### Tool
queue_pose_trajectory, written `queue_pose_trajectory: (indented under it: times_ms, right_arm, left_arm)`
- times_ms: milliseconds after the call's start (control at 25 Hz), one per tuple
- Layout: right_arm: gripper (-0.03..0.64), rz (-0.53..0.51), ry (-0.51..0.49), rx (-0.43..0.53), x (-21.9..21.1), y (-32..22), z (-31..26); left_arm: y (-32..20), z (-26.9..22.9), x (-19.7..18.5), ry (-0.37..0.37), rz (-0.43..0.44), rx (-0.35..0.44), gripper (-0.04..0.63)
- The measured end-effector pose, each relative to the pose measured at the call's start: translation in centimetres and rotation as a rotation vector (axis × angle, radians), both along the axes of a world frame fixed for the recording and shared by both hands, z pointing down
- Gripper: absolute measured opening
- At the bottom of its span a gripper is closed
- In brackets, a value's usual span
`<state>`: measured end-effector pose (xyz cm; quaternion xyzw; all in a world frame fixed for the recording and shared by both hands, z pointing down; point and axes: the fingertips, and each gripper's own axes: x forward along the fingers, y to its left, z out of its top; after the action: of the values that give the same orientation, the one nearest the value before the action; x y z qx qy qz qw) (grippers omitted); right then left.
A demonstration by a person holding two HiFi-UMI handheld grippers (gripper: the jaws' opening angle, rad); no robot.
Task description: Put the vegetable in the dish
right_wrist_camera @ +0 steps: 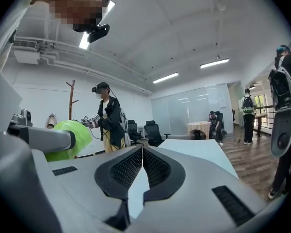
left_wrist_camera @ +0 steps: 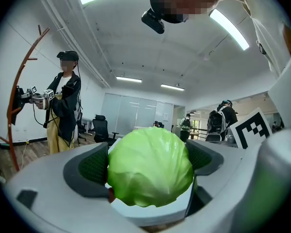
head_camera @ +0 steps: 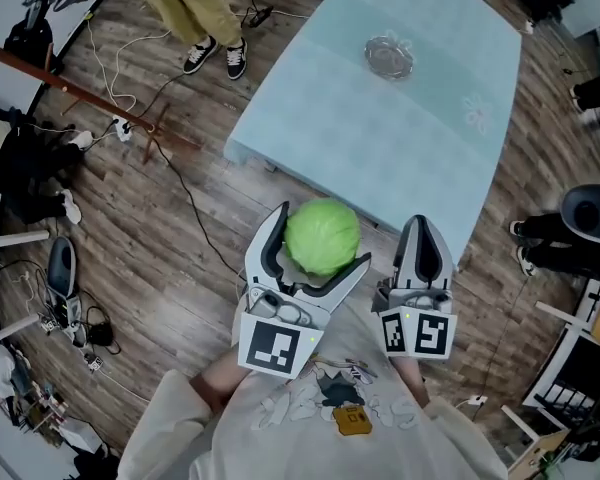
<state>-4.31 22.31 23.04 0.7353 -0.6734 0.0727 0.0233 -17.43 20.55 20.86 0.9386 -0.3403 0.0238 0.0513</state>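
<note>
Left gripper (head_camera: 323, 240), lower centre of the frame, jaws clamped on a green cabbage (head_camera: 320, 228); right gripper (head_camera: 420, 224) just right of it, jaws pressed together, nothing between.

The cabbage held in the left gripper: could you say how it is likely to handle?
The cabbage is round, so it would probably roll once released on the table. Its smooth leaves may slip in the left gripper.
</note>
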Motion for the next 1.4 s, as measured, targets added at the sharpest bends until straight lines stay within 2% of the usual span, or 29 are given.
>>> queue_pose_trajectory:
  times_ms: [80, 160, 240, 400, 600, 840, 1000, 1280, 1400]
  right_arm:
    - [0.023, 0.023, 0.005, -0.007, 0.0, -1.0, 0.2]
    - [0.023, 0.052, 0.011, -0.028, -0.2, -1.2, 0.6]
    - [0.023, 0.063, 0.008, -0.040, -1.2, -1.6, 0.8]
    - [0.023, 0.079, 0.011, -0.040, -0.8, -2.4, 0.4]
    - [0.023, 0.099, 0.006, -0.032, -0.1, -3.6, 0.6]
    - [0.023, 0.080, -0.002, -0.011, 1.7, -6.2, 0.4]
    - [0.023, 0.059, -0.047, 0.002, 3.5, -7.6, 0.2]
    - [0.023, 0.021, -0.042, 0.016, 6.4, -11.1, -0.2]
    - [0.025, -0.025, -0.038, 0.017, 7.5, -13.0, 0.1]
  left_arm:
    - [-1.4, 0.8, -0.2, 0.013, 0.006, -0.033, 0.511]
    - [-2.3, 2.1, -0.6, 0.023, 0.008, -0.118, 0.511]
    - [-3.2, 2.4, -1.6, 0.024, 0.007, -0.156, 0.511]
    - [-4.3, 2.1, -0.8, -0.001, 0.050, -0.125, 0.511]
    - [-5.8, 1.9, -0.1, 0.006, 0.064, -0.115, 0.511]
    - [-7.7, 1.8, 1.6, -0.004, 0.051, -0.120, 0.511]
    - [-8.9, 1.3, 3.7, -0.006, 0.050, -0.100, 0.511]
    - [-11.9, 0.7, 7.2, -0.009, 0.040, -0.082, 0.511]
    - [-13.1, 0.6, 8.8, -0.024, 0.042, -0.076, 0.511]
